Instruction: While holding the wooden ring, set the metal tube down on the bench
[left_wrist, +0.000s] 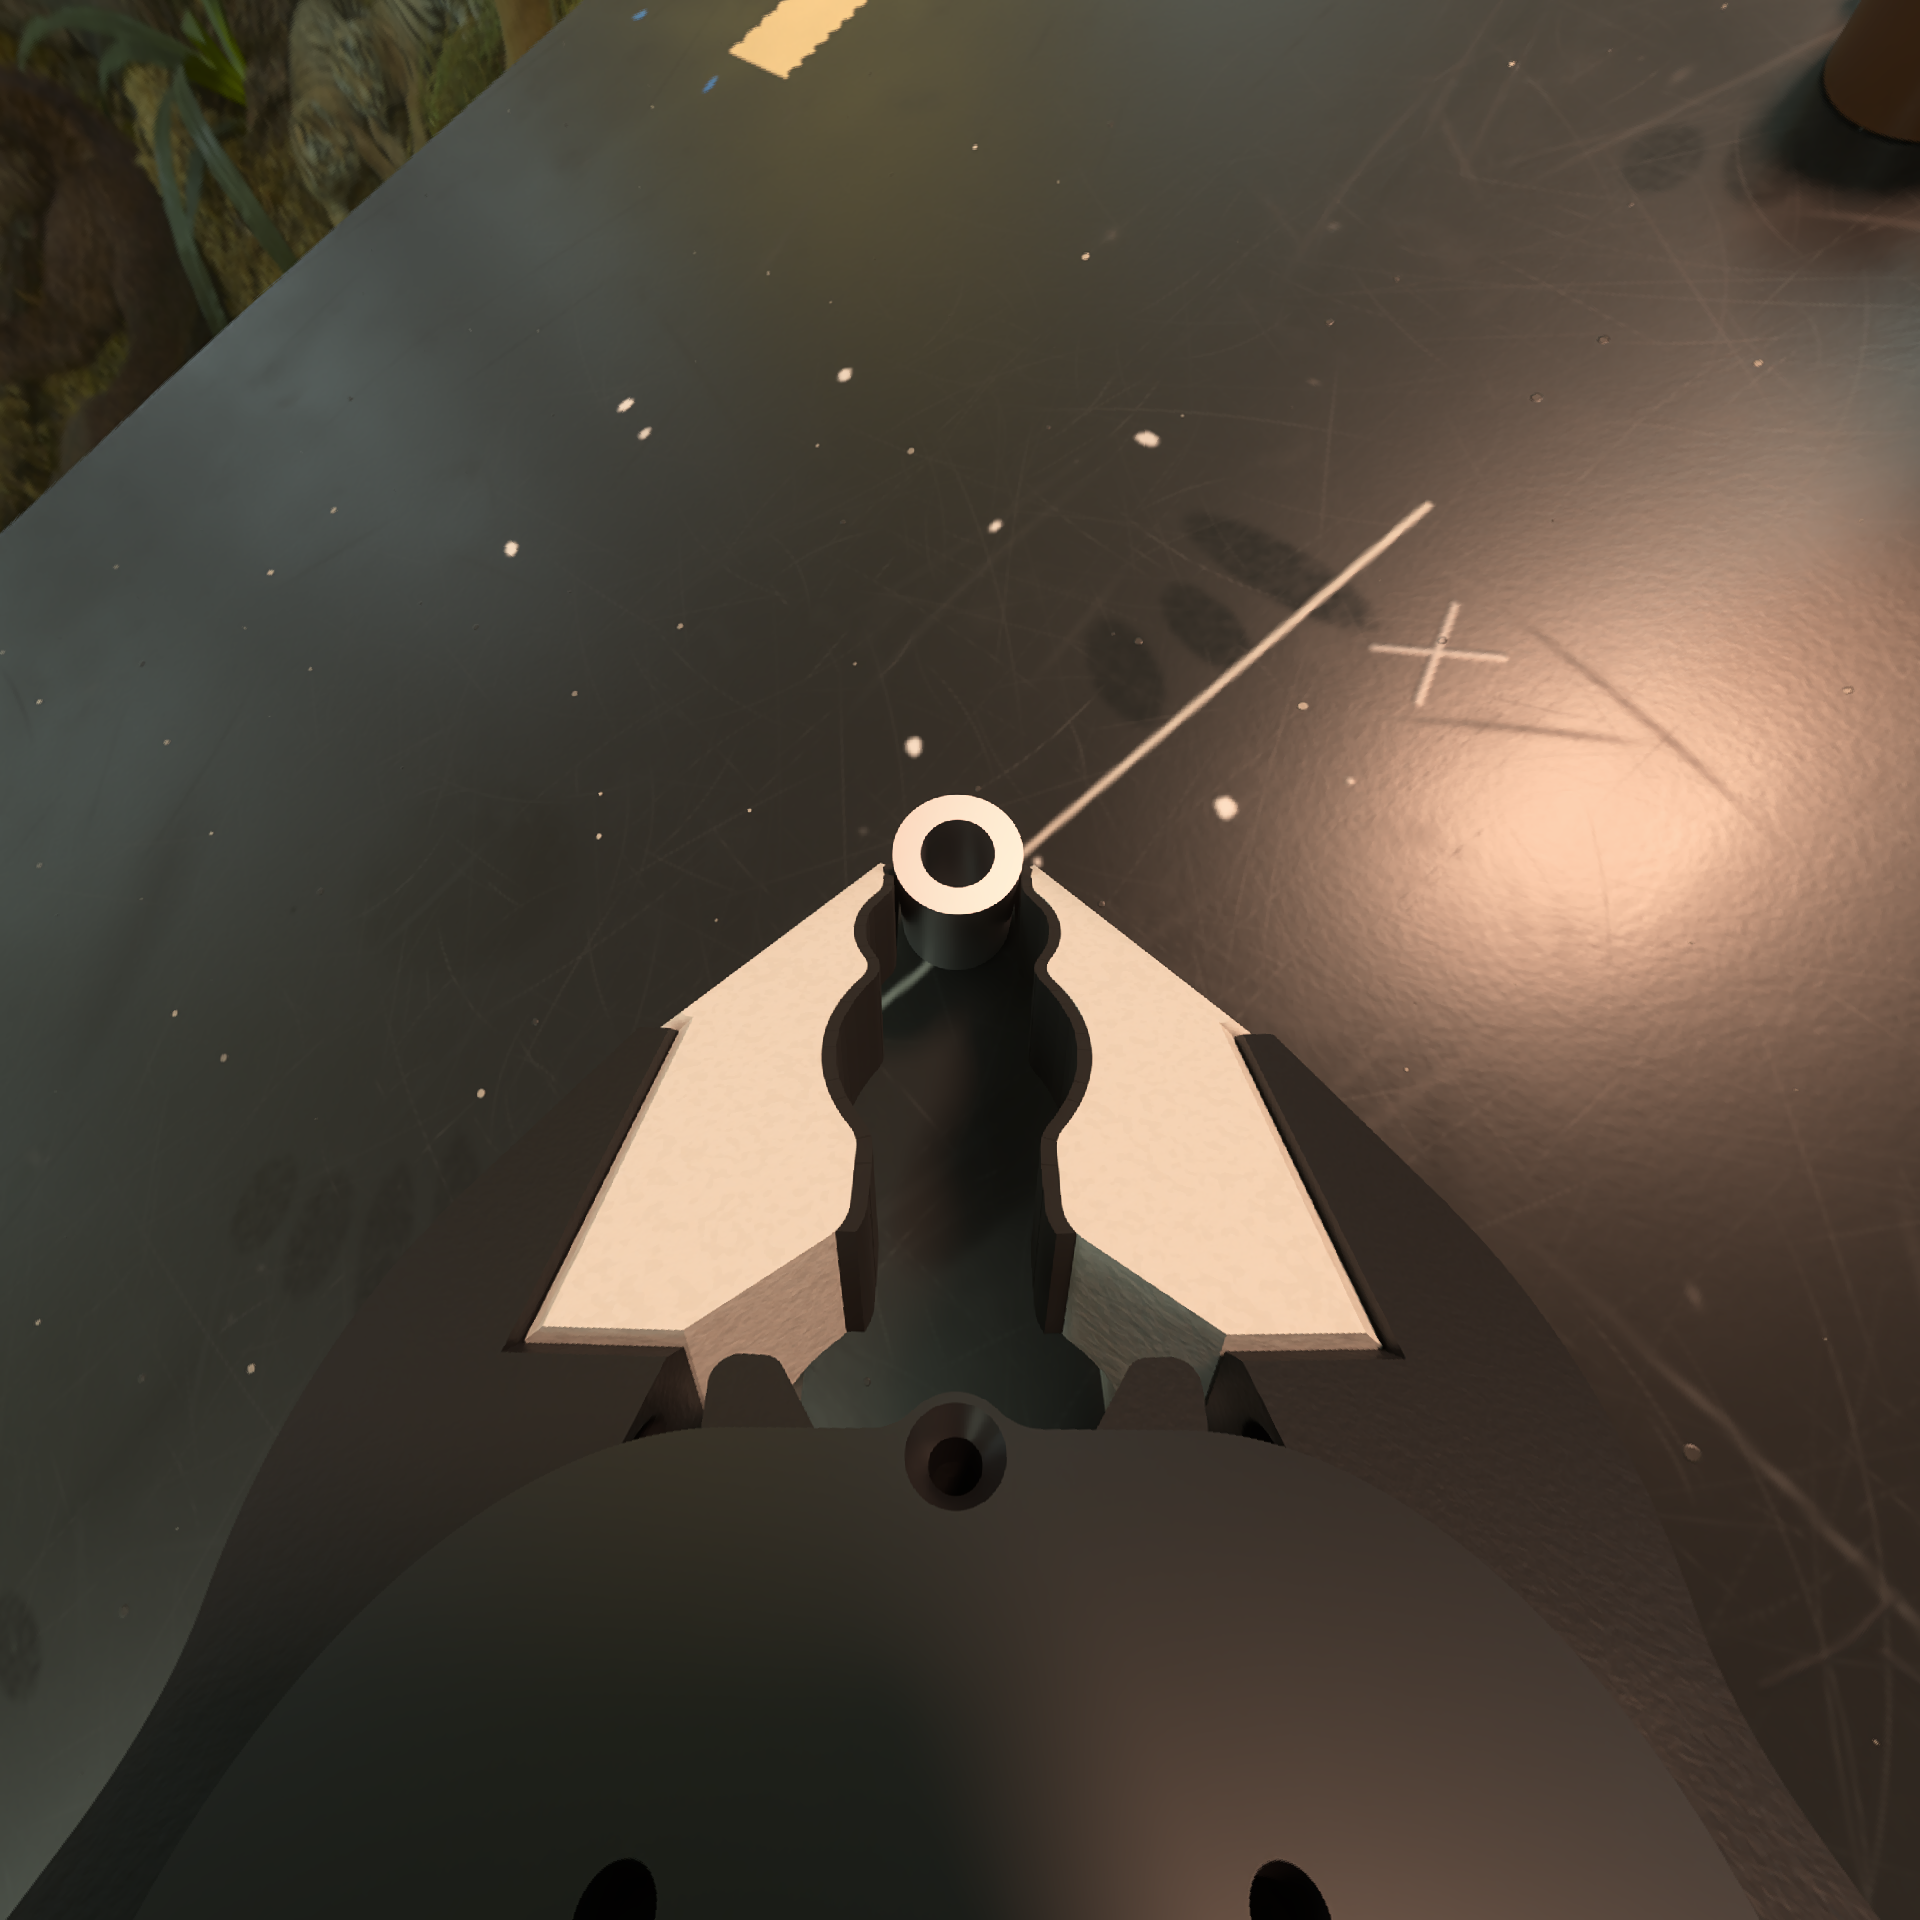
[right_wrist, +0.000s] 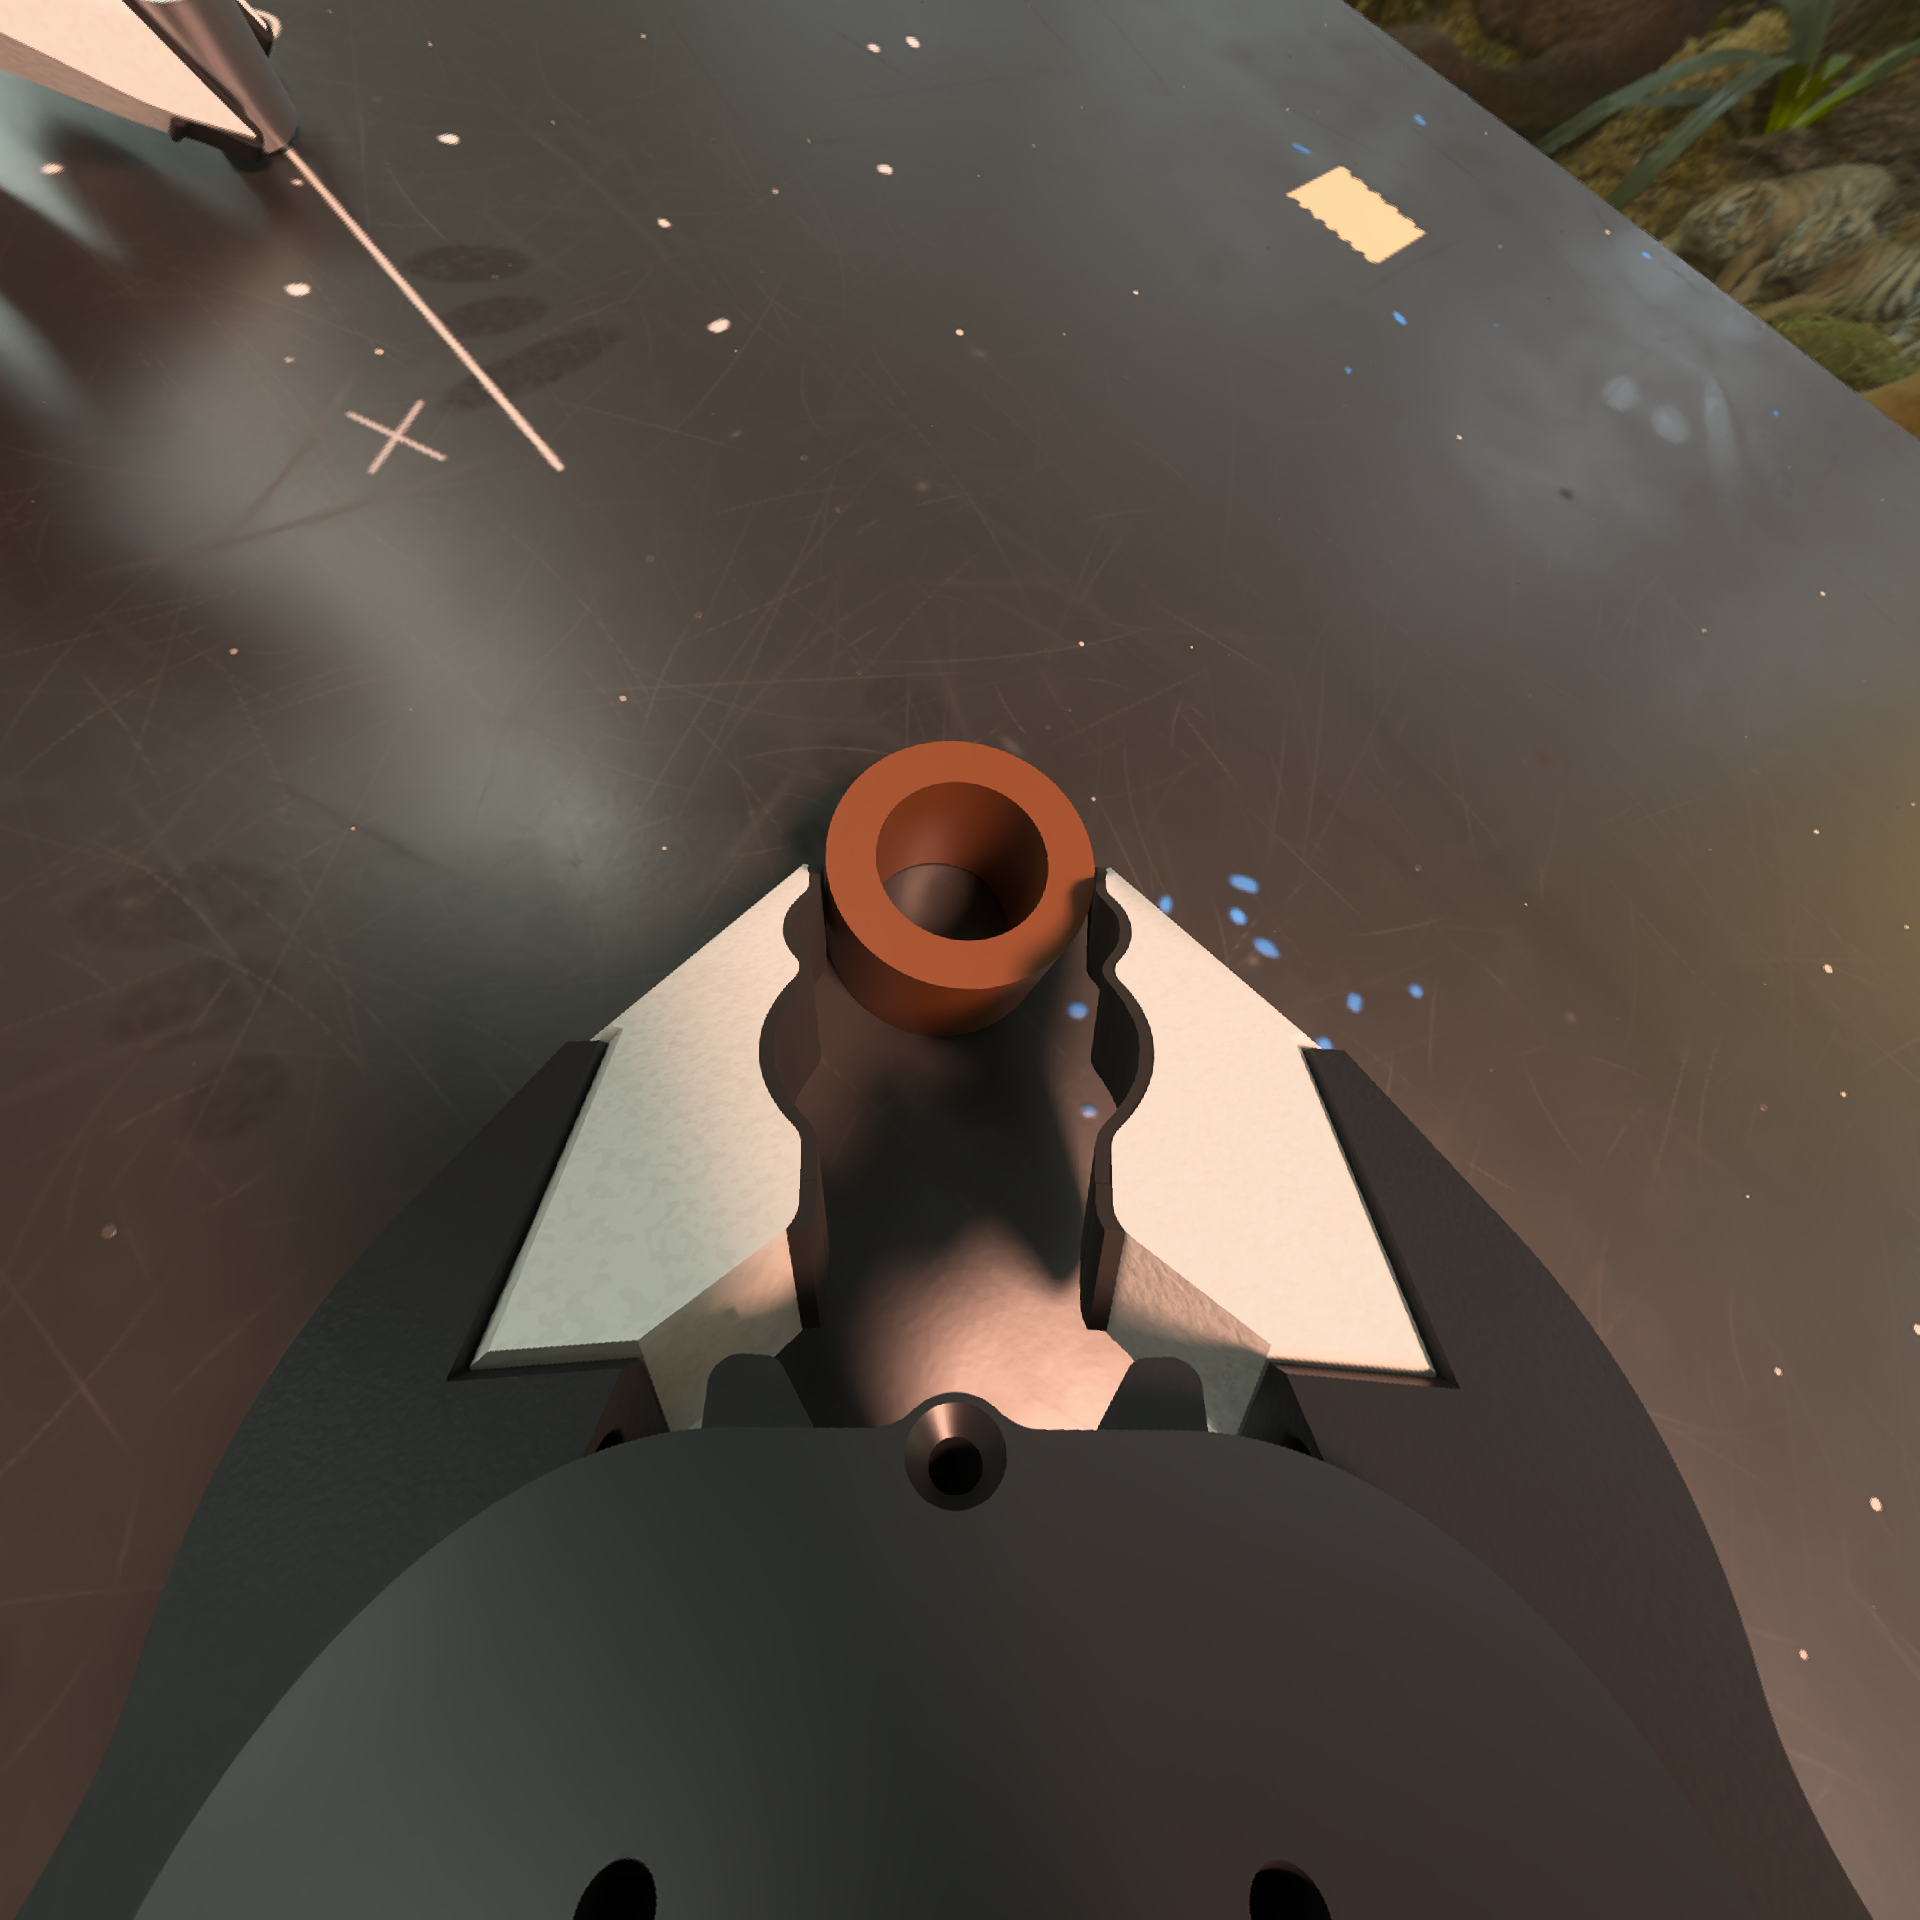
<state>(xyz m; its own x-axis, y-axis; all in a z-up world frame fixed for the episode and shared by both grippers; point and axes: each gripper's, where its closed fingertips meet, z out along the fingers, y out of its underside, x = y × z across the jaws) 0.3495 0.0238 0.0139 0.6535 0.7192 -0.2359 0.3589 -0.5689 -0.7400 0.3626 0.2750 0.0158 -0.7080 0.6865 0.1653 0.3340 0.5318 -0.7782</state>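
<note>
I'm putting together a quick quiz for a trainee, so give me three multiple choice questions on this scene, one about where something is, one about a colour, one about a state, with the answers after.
1. Where does the pale chalk cross lie on the bench as the right wrist view shows it?
A. Far left of the wooden ring
B. Right under the ring
C. Beside the tan patch

2. What colour is the wooden ring?
A. Pale grey
B. Reddish brown
C. Blue

3. What is the left gripper doing?
A. Open and empty
B. Shut on the metal tube
C. Out of view

Answers: 1 A, the cross sits up left next to the long pale line. 2 B, the ring between the right gripper fingers is reddish brown. 3 B, the metal tube stands upright, pinched at the fingertips.
</note>
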